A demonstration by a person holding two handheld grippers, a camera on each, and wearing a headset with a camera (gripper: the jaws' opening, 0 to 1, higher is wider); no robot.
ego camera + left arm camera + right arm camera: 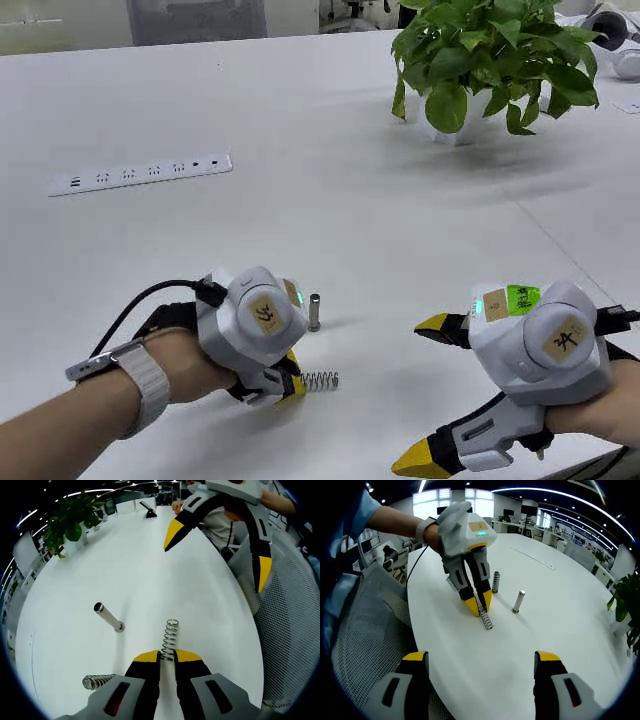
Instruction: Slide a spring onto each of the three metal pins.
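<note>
steel spring pinched in left hand-held gripper, right hand-held gripper spread, plant in white pot

Bright, even overhead light, soft shadows on the white table, fisheye distortion at gripper-view edges.

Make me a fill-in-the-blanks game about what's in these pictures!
1. The left gripper is shut on a ____.
2. The right gripper is ____.
3. Far across the table stands a leafy green ____.

Missing words: spring; open; plant.
</note>
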